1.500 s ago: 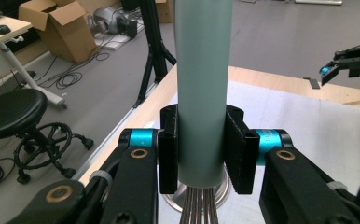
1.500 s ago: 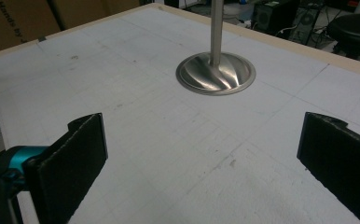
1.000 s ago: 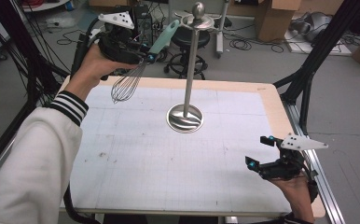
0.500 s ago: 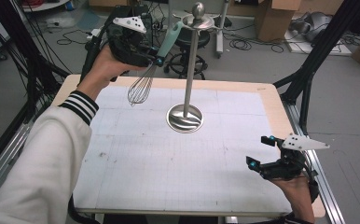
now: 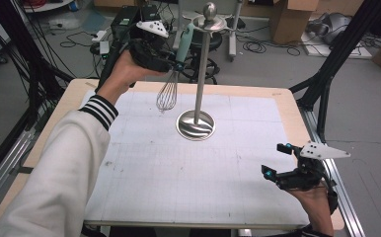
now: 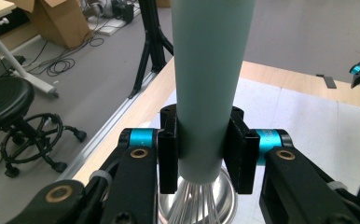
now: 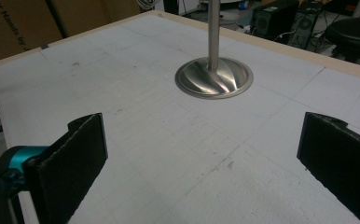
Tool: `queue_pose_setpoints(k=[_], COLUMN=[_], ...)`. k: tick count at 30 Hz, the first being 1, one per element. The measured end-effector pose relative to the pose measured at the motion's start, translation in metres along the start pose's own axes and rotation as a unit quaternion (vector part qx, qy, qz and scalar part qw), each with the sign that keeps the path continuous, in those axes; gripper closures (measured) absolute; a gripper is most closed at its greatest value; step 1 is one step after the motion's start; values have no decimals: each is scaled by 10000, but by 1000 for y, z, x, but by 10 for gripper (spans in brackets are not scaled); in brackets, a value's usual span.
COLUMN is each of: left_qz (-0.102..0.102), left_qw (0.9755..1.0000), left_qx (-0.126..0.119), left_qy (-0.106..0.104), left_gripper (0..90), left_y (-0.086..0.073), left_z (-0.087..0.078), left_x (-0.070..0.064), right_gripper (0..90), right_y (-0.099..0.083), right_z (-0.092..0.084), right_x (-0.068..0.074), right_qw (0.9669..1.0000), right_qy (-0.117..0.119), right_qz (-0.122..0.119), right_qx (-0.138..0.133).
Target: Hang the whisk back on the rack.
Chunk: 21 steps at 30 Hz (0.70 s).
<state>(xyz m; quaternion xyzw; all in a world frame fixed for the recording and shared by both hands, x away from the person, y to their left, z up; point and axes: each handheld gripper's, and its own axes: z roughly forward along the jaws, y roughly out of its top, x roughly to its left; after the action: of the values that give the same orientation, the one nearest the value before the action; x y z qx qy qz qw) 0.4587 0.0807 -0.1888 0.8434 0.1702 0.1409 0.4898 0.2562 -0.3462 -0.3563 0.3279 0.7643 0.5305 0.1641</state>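
Note:
A whisk point(image 5: 168, 94) with a pale green handle point(image 6: 209, 84) hangs wires-down in my left gripper point(image 5: 174, 55), which is shut on the handle high over the table's far side. It hangs just left of a steel stand point(image 5: 202, 64), a tall pole with a ball top on a round swirled base point(image 7: 214, 78). The left gripper view has both black pads point(image 6: 169, 149) pressed on the handle, with the whisk wires and stand base below. My right gripper point(image 5: 280, 163) rests low at the table's near right corner, jaws wide open with nothing between its pads point(image 7: 82, 154).
The table carries a white gridded mat point(image 5: 178, 168) with a wooden border point(image 5: 297, 118). A black frame leg point(image 5: 326, 74) rises at the right edge. On the floor beyond are a stool point(image 6: 5, 100), cables and cardboard boxes point(image 5: 287, 19).
My left gripper has carried the whisk to the right, closer to the stand's pole, and the whisk now hangs more upright. The right gripper has stayed where it was.

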Motion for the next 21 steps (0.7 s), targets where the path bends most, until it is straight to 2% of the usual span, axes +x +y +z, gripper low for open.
queue_pose_setpoints(k=[8,11,15,19,21], left_qz=[-11,73,140,155,125], left_qw=[10000,9998,9997,9997,9996], left_qx=[46,57,57,64,-127], left_qy=[50,198,173,174,232], left_gripper=[691,668,499,421,380], left_y=[1,1,1,1,-4], left_z=[4,4,-1,-13,-21], left_x=[-2,-5,-9,-11,-13], right_gripper=[6,5,5,5,5], right_y=[0,0,1,1,0], right_z=[-1,-1,-1,1,3], right_x=[0,-1,-2,-3,-3], right_qw=[10000,10000,10000,10000,10000], right_qy=[13,13,12,20,30], right_qz=[0,-21,-3,0,-8], right_qx=[-25,-11,-45,-33,1])
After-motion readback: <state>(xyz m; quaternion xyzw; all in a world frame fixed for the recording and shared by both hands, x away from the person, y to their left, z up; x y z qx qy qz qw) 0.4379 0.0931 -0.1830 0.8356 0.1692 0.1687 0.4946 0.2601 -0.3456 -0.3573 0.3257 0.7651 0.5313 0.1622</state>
